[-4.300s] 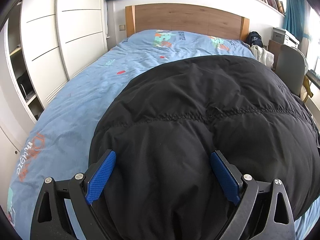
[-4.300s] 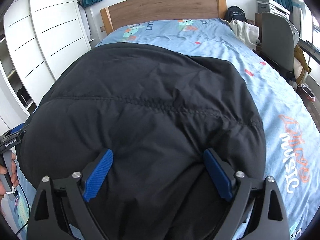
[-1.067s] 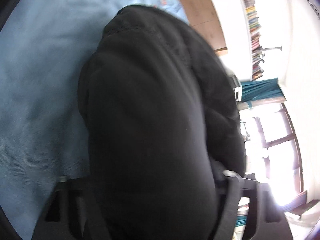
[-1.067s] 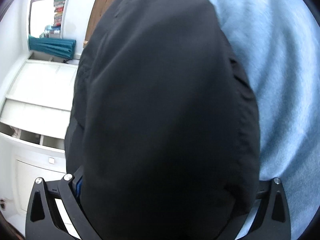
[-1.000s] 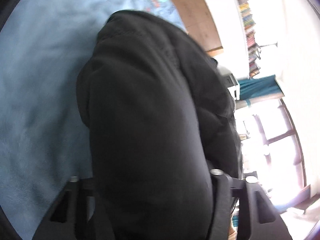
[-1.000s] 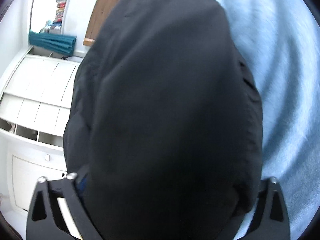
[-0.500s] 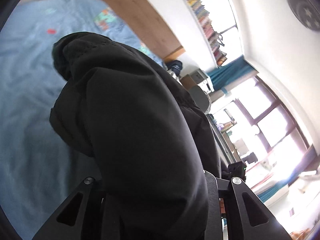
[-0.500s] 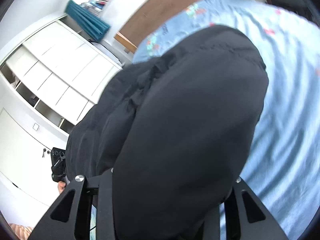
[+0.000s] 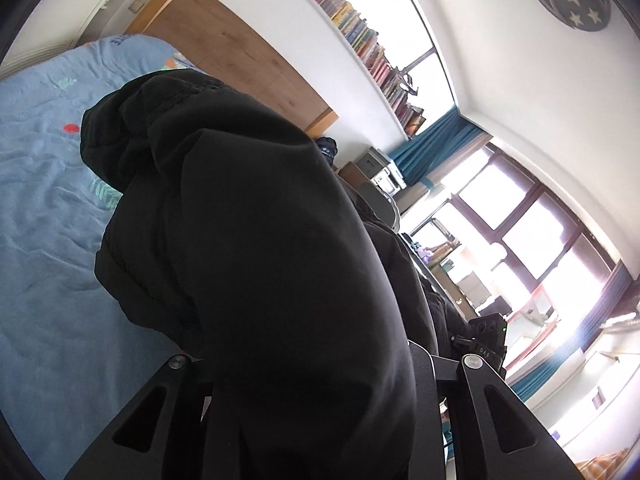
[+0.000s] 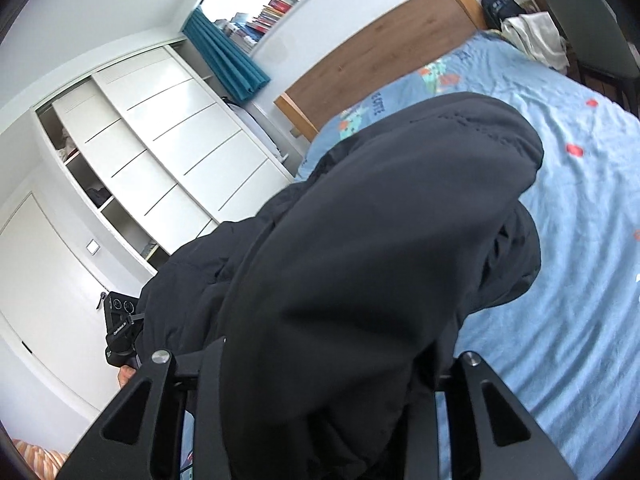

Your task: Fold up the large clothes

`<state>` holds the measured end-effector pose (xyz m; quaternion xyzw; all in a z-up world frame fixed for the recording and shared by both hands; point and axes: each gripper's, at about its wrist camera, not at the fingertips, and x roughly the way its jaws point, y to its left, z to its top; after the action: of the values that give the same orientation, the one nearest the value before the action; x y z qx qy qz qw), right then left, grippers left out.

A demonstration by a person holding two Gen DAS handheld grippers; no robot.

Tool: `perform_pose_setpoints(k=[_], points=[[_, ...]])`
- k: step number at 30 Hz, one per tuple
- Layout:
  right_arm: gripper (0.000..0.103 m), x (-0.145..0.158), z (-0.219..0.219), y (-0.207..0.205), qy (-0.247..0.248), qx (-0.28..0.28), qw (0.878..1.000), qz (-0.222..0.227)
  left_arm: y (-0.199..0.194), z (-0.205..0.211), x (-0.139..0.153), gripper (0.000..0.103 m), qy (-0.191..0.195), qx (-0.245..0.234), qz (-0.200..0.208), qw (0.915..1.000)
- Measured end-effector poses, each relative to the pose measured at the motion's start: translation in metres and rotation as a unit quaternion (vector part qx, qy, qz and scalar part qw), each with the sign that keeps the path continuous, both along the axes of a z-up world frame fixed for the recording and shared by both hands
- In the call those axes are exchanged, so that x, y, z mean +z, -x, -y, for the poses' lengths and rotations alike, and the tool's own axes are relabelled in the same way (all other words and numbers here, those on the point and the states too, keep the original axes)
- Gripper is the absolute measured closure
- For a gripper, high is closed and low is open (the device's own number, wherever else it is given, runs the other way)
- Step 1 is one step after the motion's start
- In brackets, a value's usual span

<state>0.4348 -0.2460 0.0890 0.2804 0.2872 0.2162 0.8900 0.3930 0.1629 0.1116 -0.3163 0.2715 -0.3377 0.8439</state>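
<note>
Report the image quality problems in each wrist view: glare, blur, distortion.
Left wrist view: the window is blown out white; the black jacket shows little detail. Right wrist view: evenly lit and sharp; fisheye bends the wardrobe and headboard; the jacket blocks the centre.

Puffy black jacket [image 9: 260, 260], smooth matt cloth with stitched quilting. Bedsheet [image 10: 580, 280] is soft, rumpled blue cotton. Headboard [image 9: 240, 52] shows matt wood grain; wardrobe [image 10: 168, 136] doors are smooth white.
</note>
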Motion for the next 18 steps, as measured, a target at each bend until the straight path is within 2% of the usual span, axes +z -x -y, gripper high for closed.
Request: perform_pose_setpoints(k=[6, 10, 14, 18], points=[[0.071, 0.011, -0.013, 0.039, -0.003, 0.007, 1.0, 0.007, 0.032, -0.004, 0.006, 0.076, 0.003, -0.002, -0.001, 1.0], [0.071, 0.007, -0.017, 0.064, -0.012, 0.009, 1.0, 0.009, 0.059, -0.008, 0.005, 0.076, 0.0, -0.002, 0.002, 1.0], [0.071, -0.016, -0.015, 0.086, -0.026, 0.006, 1.0, -0.011, 0.051, -0.015, -0.034, 0.076, -0.001, 0.008, -0.031, 0.9995], [0.071, -0.051, -0.011, 0.1, -0.028, -0.007, 0.998, -0.052, 0.059, -0.024, -0.072, 0.076, -0.021, 0.025, -0.079, 0.9963]])
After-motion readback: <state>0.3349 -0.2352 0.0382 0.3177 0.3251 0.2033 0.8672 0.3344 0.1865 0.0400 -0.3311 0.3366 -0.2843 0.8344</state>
